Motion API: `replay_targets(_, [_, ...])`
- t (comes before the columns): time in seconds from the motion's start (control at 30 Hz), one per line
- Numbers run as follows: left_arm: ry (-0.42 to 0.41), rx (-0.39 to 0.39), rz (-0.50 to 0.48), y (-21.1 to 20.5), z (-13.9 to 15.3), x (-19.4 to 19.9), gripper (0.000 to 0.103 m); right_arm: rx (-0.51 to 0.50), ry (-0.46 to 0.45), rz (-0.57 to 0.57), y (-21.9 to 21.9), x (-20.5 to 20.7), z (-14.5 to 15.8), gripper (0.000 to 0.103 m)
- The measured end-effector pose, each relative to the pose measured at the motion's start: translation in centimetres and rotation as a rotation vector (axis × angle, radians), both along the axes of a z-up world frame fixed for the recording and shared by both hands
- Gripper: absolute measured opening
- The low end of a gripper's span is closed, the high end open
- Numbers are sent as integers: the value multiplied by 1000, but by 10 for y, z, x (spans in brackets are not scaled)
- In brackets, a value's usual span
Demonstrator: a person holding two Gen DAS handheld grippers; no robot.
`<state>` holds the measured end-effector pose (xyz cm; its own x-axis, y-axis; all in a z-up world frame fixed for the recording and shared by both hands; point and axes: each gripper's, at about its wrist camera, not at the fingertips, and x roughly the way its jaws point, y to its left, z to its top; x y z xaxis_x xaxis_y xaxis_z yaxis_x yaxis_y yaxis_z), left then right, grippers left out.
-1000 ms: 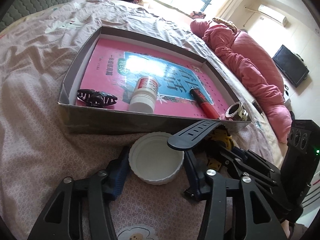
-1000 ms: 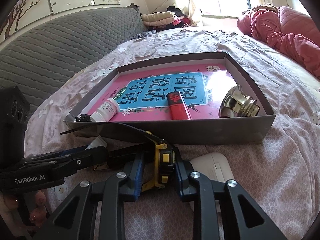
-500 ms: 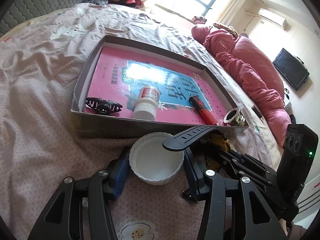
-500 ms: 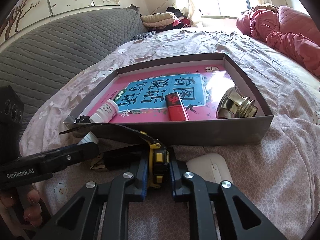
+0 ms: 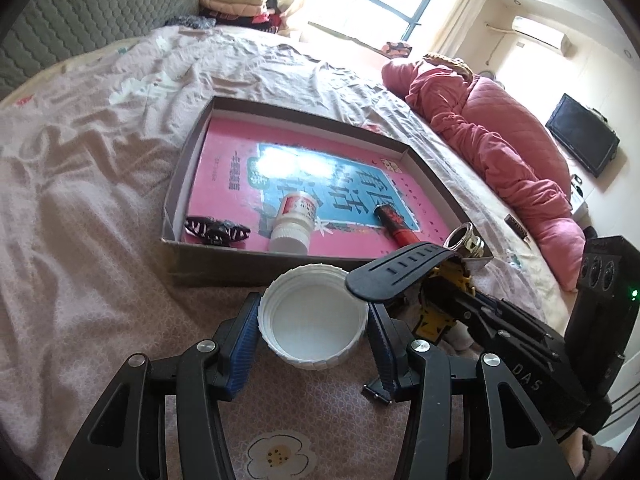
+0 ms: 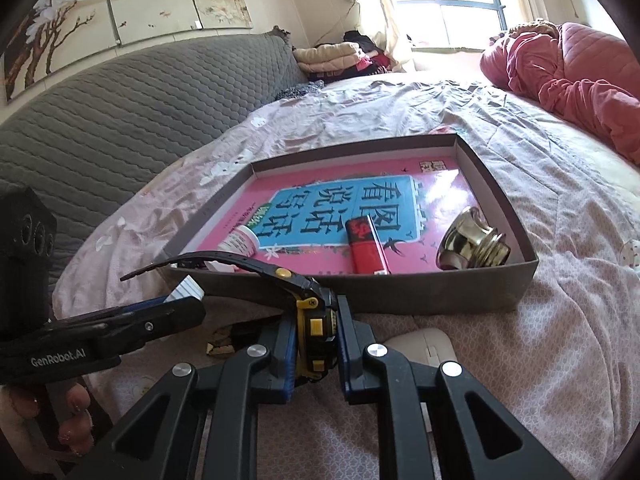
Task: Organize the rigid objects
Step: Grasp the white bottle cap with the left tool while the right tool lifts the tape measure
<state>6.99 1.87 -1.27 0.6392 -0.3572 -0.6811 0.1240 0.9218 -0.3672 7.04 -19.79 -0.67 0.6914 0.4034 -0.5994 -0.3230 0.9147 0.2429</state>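
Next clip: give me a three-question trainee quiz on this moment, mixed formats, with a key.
1. True or false: the left gripper is clamped on the white lid.
2. What does the right gripper hold? A) lighter B) watch C) pill bottle
3. Fill in: the brass knob lies inside the ____.

Key:
1. True; its pads press both sides of the lid.
2. B, the black and yellow watch.
3. Box, with the lighter, pill bottle and hair clip.
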Motion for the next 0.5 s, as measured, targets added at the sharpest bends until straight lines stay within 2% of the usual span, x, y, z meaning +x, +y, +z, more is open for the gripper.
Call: replay_targets(0.5, [-39,46,5,-2,19,-8,52,88,-41,-12,-11,-4,14,17])
